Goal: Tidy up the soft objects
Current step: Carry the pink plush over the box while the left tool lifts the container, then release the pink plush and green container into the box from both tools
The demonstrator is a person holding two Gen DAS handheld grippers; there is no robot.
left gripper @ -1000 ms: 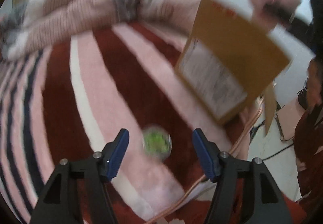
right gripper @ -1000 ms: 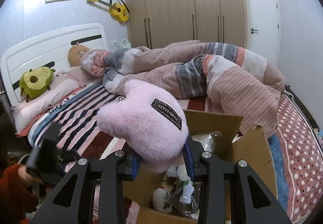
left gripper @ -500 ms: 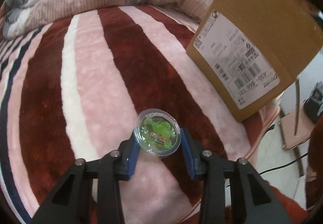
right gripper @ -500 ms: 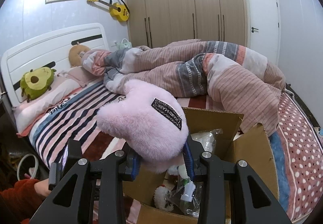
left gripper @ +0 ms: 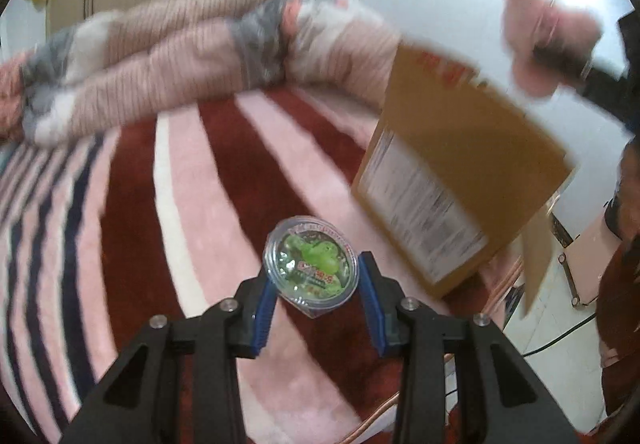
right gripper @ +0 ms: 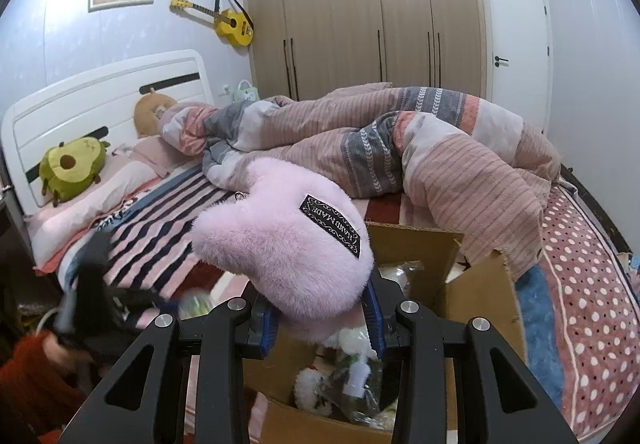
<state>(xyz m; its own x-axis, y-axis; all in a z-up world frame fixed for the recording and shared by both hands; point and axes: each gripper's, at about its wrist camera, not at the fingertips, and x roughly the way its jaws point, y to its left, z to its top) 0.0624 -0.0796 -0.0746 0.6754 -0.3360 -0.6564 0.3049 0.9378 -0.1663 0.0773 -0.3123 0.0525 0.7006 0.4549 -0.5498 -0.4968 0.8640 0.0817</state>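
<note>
My left gripper (left gripper: 316, 284) is shut on a round clear capsule with a green toy inside (left gripper: 311, 265) and holds it above the striped bedspread (left gripper: 180, 224). My right gripper (right gripper: 320, 308) is shut on a pink fluffy plush (right gripper: 288, 244) and holds it over the open cardboard box (right gripper: 480, 296). The box also shows in the left wrist view (left gripper: 460, 180), with the pink plush (left gripper: 548, 40) above it. White plush toys and plastic bags (right gripper: 344, 376) lie inside the box.
A crumpled pink and grey duvet (right gripper: 400, 148) lies across the bed. An avocado plush (right gripper: 74, 168) and a brown plush (right gripper: 150, 112) rest at the headboard. A wardrobe (right gripper: 360, 16) and door (right gripper: 516, 40) stand behind. The floor (left gripper: 560, 308) lies right of the bed.
My left gripper closed on the green capsule and lifted it off the bedspread. My right gripper stays still with the pink plush over the box.
</note>
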